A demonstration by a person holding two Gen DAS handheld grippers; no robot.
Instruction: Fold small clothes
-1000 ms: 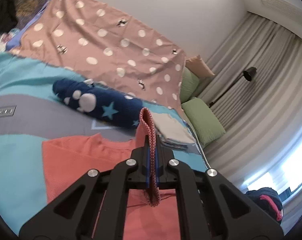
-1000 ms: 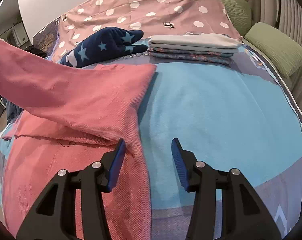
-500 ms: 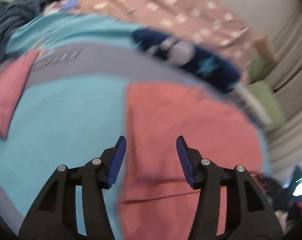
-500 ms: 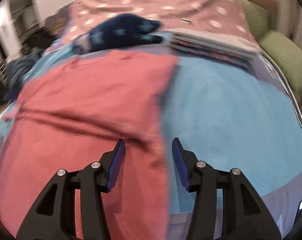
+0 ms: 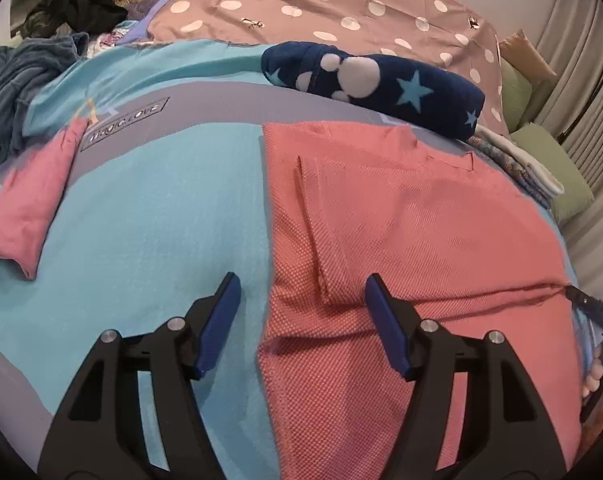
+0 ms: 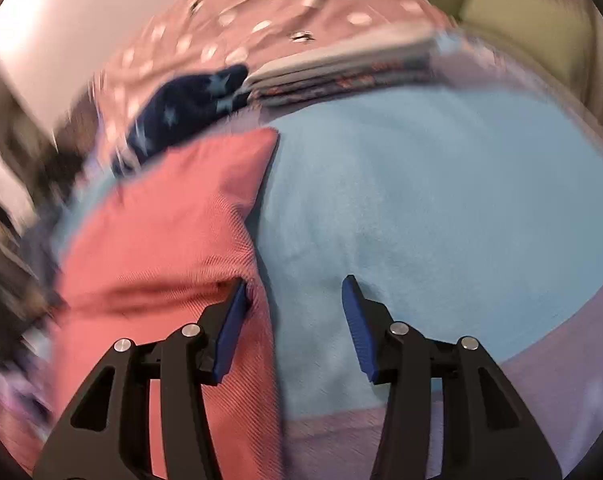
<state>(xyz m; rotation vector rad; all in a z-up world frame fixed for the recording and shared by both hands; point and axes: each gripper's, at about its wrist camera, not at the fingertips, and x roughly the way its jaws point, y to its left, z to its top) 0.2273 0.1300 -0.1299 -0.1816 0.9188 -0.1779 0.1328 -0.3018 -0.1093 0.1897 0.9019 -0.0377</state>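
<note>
Bed (image 5: 149, 208): coral shirt (image 5: 401, 216); only left view shows pink pouch (image 5: 29, 200); both claws released.

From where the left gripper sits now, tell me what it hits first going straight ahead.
Most likely the coral shirt: its left edge lies between the open fingers of the left gripper. Depth is unclear.

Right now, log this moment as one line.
task: fold small clothes | left gripper: open, empty | right gripper: open, empty | coral shirt: flat on bed, sleeve folded in

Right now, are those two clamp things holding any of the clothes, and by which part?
Nothing is held. The left gripper and right gripper are both open over the coral shirt.
</note>
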